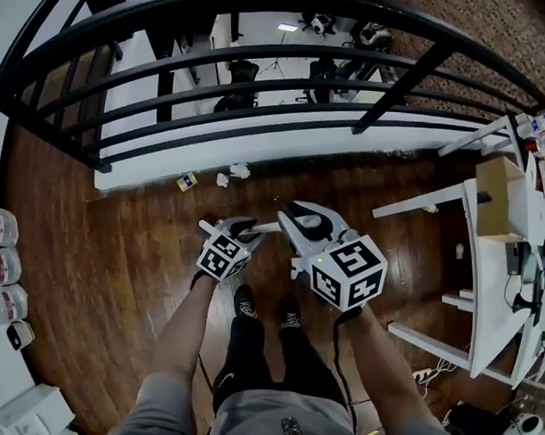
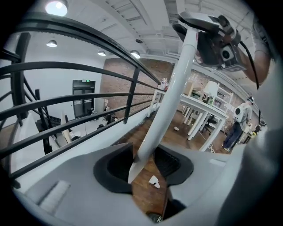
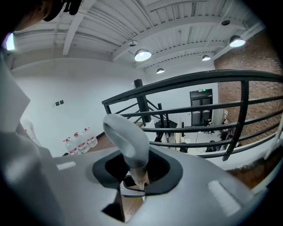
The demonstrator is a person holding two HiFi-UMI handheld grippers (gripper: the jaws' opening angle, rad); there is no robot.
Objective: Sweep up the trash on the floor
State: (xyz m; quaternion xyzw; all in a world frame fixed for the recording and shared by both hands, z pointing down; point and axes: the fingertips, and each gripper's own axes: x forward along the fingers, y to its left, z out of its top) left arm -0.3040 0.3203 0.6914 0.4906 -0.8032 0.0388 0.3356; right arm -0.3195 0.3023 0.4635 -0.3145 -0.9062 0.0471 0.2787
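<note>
Lying on the wood floor (image 1: 120, 251) by the railing (image 1: 260, 51), the trash (image 1: 240, 171) is crumpled white paper (image 1: 223, 178) and a small yellow box (image 1: 186, 181); fingers of left gripper (image 2: 143, 165) and right gripper (image 3: 135, 172) clamp a white handle (image 2: 172, 88).

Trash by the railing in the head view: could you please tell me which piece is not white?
The leftmost piece. It is yellow and boxy, while the two scraps just to its right are crumpled and white.
</note>
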